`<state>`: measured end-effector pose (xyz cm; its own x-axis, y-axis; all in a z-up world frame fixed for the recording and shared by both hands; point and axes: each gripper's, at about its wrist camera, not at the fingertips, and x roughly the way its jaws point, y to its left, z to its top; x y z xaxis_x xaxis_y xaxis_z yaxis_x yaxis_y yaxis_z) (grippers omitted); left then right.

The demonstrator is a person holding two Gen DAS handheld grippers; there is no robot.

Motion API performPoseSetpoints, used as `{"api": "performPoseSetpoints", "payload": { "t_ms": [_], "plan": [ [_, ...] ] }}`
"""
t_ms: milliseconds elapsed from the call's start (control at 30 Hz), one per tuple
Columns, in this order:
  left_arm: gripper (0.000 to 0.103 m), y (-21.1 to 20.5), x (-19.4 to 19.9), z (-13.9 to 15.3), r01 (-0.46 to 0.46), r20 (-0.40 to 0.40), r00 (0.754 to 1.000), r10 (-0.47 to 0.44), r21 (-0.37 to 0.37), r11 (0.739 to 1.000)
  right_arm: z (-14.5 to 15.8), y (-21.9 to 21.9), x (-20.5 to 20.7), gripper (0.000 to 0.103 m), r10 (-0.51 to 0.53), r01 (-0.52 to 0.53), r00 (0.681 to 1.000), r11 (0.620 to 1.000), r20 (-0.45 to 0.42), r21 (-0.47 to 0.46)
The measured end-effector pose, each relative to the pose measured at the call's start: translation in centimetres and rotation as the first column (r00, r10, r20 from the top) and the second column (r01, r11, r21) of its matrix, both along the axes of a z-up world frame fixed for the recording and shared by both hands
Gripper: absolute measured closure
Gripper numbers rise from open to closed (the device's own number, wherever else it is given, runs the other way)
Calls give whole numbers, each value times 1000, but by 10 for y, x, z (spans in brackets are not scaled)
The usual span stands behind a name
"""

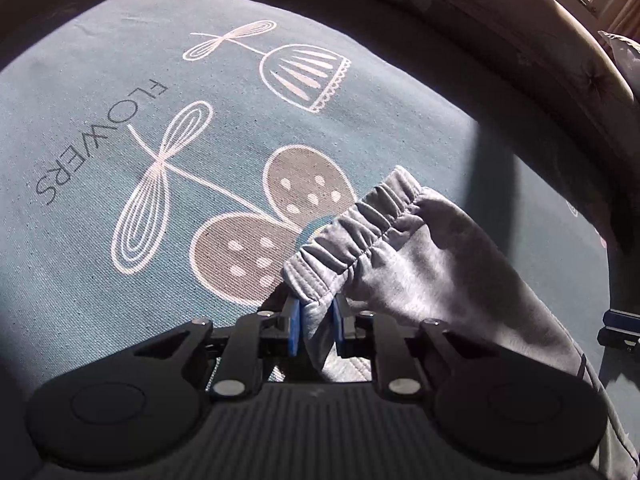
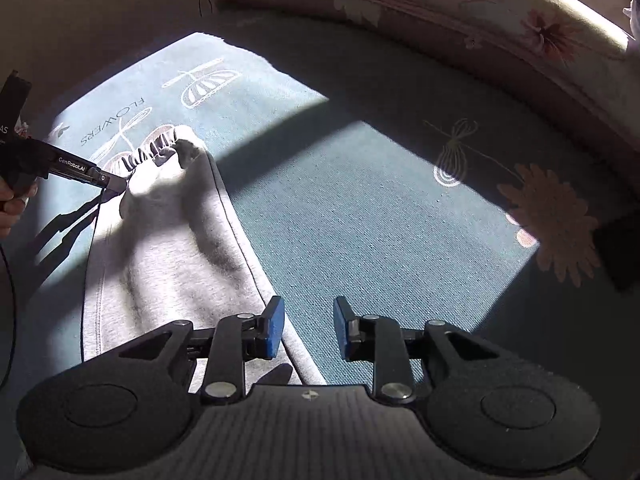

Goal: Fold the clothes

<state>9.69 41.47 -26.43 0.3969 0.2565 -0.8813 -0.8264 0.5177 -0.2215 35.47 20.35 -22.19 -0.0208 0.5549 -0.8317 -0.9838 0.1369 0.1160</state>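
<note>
Clamped on the corner of a grey garment (image 1: 420, 264), the left gripper (image 1: 316, 320) has its two blue pads (image 1: 294, 326) pressed against the cloth just below the gathered elastic band (image 1: 356, 228). From that pinch the band stands up and runs away ahead and to the right of the jaws, and the rest of the cloth drops off to the right and down past the gripper's body. Beyond and to the left of the jaws lies a blue-green cover (image 1: 100, 128) printed with pale flower shapes and the word FLOWERS (image 1: 100, 144), part in sun and part in shade. The right gripper (image 2: 309, 328) hangs with its blue pads apart and nothing between them; only the cover shows in the gap. Its left pad sits over the right edge of the grey garment (image 2: 172, 264), which stretches away ahead and to the left, up to where the left gripper (image 2: 114, 184) pinches it, with a person's hand (image 2: 12, 204) behind that tool at the far left. Far ahead of both grippers a cushion with pink flowers (image 2: 540, 32) curves along the back edge.
</note>
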Motion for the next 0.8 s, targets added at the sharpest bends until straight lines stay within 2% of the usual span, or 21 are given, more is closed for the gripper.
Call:
{"api": "performPoseSetpoints", "payload": {
  "t_ms": [100, 233, 333, 467, 500, 567, 667, 800],
  "plan": [
    [87, -4, -8, 4, -2, 8, 1000, 2, 7, 1000, -8, 44, -9, 73, 25, -25, 1000, 1000, -3, 19],
    [85, -2, -17, -7, -27, 16, 999, 28, -16, 999, -20, 85, -22, 72, 50, -49, 998, 998, -33, 34],
    [84, -3, -18, -9, -17, 30, 999, 18, -11, 1000, -35, 107, -36, 72, 89, -88, 995, 996, -34, 21],
    [84, -3, -21, -11, -2, 52, 999, 2, -9, 1000, -49, 114, -51, 68, 136, -136, 990, 991, 26, 2],
    [84, -3, -21, -10, 4, 51, 999, -3, -7, 1000, -49, 114, -52, 70, 146, -146, 989, 989, 17, -3],
    [87, -4, -18, -8, 21, 45, 999, -21, 8, 1000, -47, 117, -55, 96, 185, -185, 983, 982, -14, -26],
    [88, -6, -11, 2, 50, 57, 997, -54, 56, 997, -36, 118, -57, 98, 199, -198, 980, 980, 17, -29],
    [88, -6, 1, 19, 88, 95, 990, -101, 131, 988, -14, 114, -54, 98, 156, -160, 982, 987, 107, 26]
  ]
}}
